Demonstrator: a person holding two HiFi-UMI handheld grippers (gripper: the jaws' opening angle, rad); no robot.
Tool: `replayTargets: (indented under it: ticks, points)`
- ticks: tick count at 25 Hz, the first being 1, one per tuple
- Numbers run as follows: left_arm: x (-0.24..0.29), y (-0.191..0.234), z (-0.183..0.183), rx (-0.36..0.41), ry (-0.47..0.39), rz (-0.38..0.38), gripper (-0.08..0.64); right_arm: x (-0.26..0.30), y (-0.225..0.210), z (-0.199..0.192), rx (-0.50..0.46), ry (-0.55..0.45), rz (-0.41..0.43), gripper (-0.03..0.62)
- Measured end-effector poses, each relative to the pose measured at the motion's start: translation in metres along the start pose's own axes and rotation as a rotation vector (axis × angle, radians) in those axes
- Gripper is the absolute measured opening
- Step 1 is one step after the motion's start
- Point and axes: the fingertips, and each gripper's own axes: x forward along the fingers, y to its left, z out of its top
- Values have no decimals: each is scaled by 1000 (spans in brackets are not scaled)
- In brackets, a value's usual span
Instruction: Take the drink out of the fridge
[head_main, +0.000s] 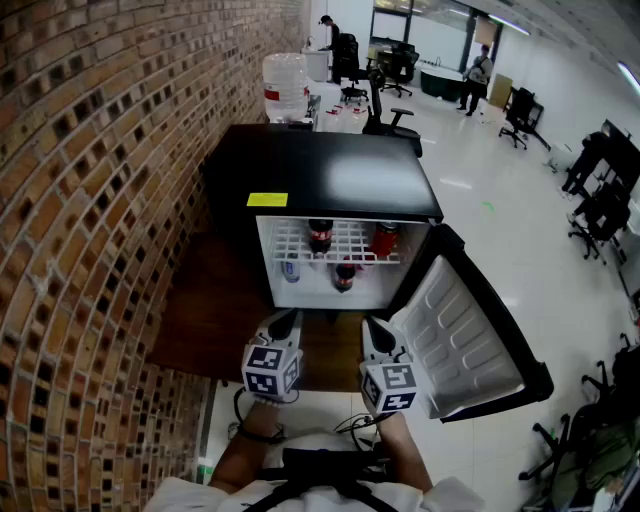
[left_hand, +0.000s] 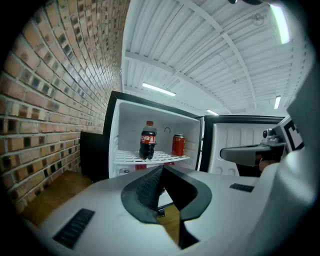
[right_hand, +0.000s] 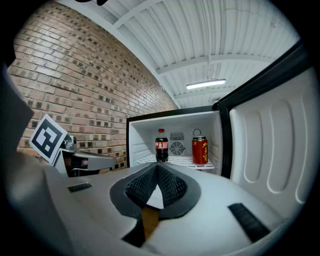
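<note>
So: door (head_main: 455, 340) swung wide for access, cola bottle (head_main: 320, 236) upright on the wire shelf (head_main: 350, 243). Left tool (head_main: 283, 323) and right tool (head_main: 376, 330) both pinched together, empty, outside the fridge (head_main: 330, 175).

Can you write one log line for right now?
fridge door open | cola bottle on shelf, untouched | left claw shut, empty | right claw shut, empty

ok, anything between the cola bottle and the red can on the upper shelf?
Nothing: bare wire shelf between cola bottle and red can, clearest in the right gripper view.
</note>
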Motion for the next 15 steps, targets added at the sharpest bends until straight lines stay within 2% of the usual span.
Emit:
replayTargets:
  ticks: [6, 13, 15]
  points:
    - [1, 0, -1, 4, 12, 4, -3, 0, 0, -8, -7, 0, 12, 11]
    - [14, 3, 9, 54, 5, 14, -3, -1, -2, -3, -7, -8, 6, 11]
    - [19, 5, 16, 66, -1, 15, 42, -1, -3, -2, -6, -11, 3, 11]
